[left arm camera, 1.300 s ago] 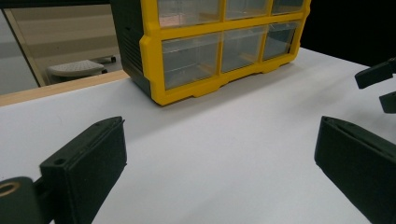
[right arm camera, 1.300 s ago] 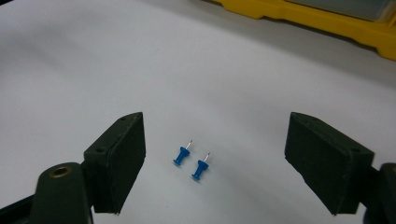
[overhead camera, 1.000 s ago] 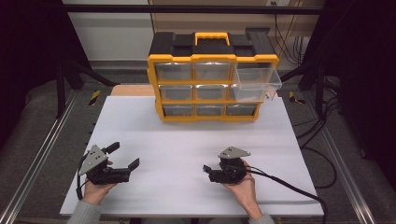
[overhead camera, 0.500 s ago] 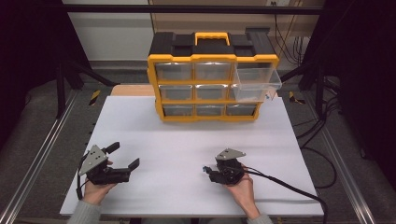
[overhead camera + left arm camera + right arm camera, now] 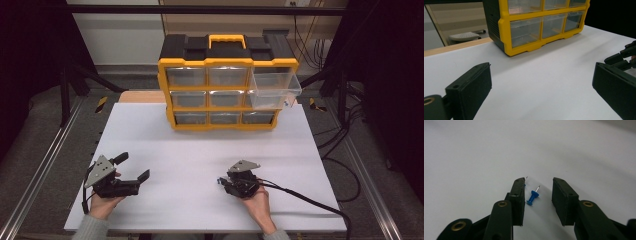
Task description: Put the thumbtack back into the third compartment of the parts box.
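High view: the left hand-held gripper (image 5: 131,167) rests on the white desk (image 5: 200,150), jaws spread wide and empty. The right hand-held gripper (image 5: 220,182) lies near it. Beyond both stands a yellow organizer (image 5: 227,90) with 1 clear drawer (image 5: 274,89) pulled out.

Left gripper view: its 2 jaws stand far apart over bare desk, the organizer (image 5: 536,25) ahead, the other hand-held gripper at the right edge.

Right gripper view: the right hand-held gripper (image 5: 538,187) has its jaws partly spread, gripping nothing. A blue pin (image 5: 532,196) lies on the desk between them, touching neither. A second pin (image 5: 525,181) peeks past the left jaw's tip.
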Available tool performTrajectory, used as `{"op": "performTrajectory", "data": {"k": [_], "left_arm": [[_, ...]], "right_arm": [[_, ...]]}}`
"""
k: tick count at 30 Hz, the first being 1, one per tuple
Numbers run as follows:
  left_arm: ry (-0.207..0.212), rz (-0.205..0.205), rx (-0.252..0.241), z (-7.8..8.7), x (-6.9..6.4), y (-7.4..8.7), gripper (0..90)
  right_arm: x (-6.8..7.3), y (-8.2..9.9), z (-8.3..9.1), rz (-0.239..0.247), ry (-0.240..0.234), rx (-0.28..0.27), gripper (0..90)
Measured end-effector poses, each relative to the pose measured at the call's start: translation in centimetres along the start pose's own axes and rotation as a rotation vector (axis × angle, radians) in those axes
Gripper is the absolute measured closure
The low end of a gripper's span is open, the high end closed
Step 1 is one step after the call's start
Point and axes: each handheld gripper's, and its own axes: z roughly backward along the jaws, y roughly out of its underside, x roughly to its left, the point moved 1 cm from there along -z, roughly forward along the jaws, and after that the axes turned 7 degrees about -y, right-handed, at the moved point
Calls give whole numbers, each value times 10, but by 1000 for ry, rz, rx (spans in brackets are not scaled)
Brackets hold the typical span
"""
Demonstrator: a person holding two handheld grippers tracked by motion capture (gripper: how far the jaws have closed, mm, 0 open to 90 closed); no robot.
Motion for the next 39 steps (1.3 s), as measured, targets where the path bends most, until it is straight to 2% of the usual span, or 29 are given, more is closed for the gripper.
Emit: {"op": "performTrajectory", "data": {"k": [14, 24, 27, 39], "left_arm": [[0, 2, 3, 0, 0, 0, 19], [1, 3, 1, 0, 0, 0, 19], [1, 3, 2, 0, 0, 0, 19], [1, 1, 0, 0, 0, 0, 19]], "right_arm": [[1, 2, -4, 9, -15, 15, 742], [1, 3, -4, 24, -4, 17, 826], [0, 3, -4, 34, 0, 16, 839], [0, 2, -2, 6, -10, 22, 849]]}}
